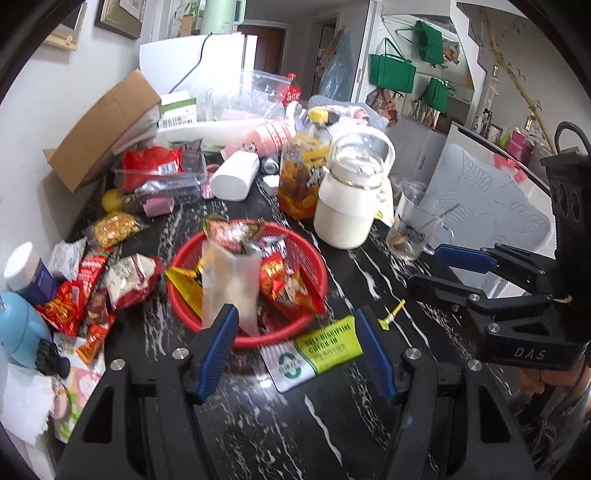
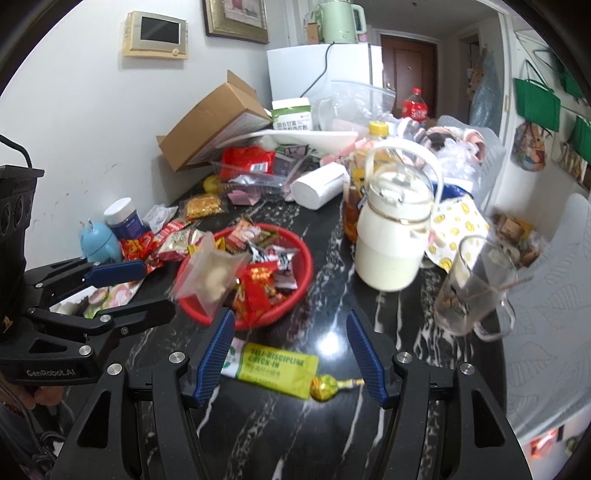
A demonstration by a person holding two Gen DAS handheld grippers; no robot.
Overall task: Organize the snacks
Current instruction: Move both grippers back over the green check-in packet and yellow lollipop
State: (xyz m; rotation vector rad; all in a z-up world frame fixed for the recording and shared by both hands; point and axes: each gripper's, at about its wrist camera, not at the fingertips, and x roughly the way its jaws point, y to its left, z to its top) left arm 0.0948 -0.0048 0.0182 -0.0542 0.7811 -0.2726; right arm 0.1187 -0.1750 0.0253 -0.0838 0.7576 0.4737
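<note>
Both tongs agape, empty.

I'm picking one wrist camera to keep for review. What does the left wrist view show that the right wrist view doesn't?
Only the left wrist view: the right claw, open and empty.

Only the right wrist view: the wall-mounted intercom screen, the yellow smiley-print cloth and the left claw, apparently empty.

Both: the red plastic basket of snacks, the green-and-white sachet, the white lidded jug and the clear glass mug.
</note>
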